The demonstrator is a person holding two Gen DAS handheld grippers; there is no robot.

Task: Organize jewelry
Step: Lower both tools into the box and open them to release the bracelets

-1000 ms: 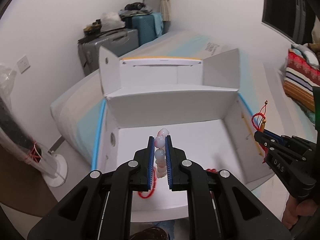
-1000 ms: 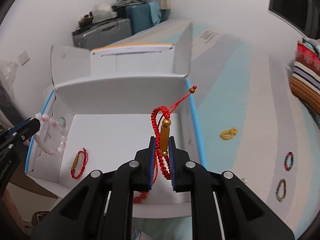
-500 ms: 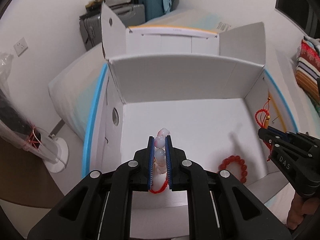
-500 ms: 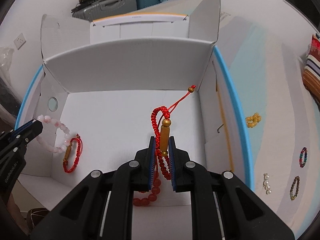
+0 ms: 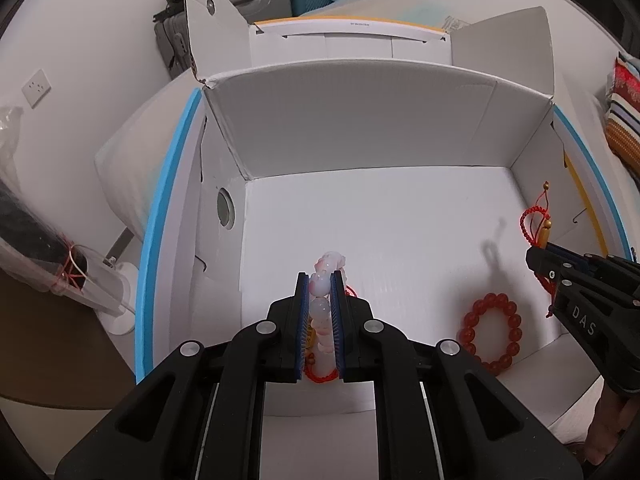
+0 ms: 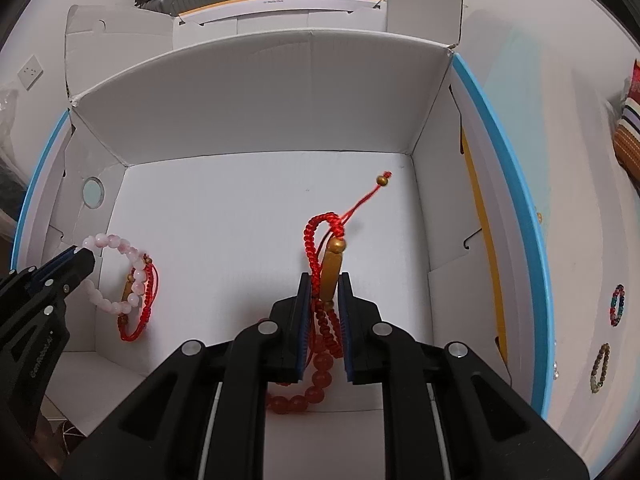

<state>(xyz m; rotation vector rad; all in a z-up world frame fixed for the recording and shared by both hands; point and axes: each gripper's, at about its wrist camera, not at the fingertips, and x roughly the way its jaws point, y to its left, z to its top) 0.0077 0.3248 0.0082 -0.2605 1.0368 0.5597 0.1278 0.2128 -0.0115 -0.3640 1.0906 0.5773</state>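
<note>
My left gripper (image 5: 320,280) is shut on a pink bead bracelet (image 5: 323,312), held low inside the open white box (image 5: 360,148) near its left wall; it also shows in the right wrist view (image 6: 116,276). My right gripper (image 6: 323,280) is shut on a red cord bracelet with a gold tube bead (image 6: 332,268), held over the box's right half. On the box floor lie a red bead bracelet (image 5: 490,332) and another red cord bracelet (image 6: 140,308), which sits under the pink one.
The box flaps stand up all round, with a blue-edged lid beneath. Outside on the bed to the right lie several small bead bracelets (image 6: 618,304) (image 6: 600,368). Suitcases (image 5: 240,4) stand behind the box. A striped cushion (image 5: 624,128) is at the far right.
Both grippers have moved forward and down into the box, each still holding its bracelet. The box now fills both views.
</note>
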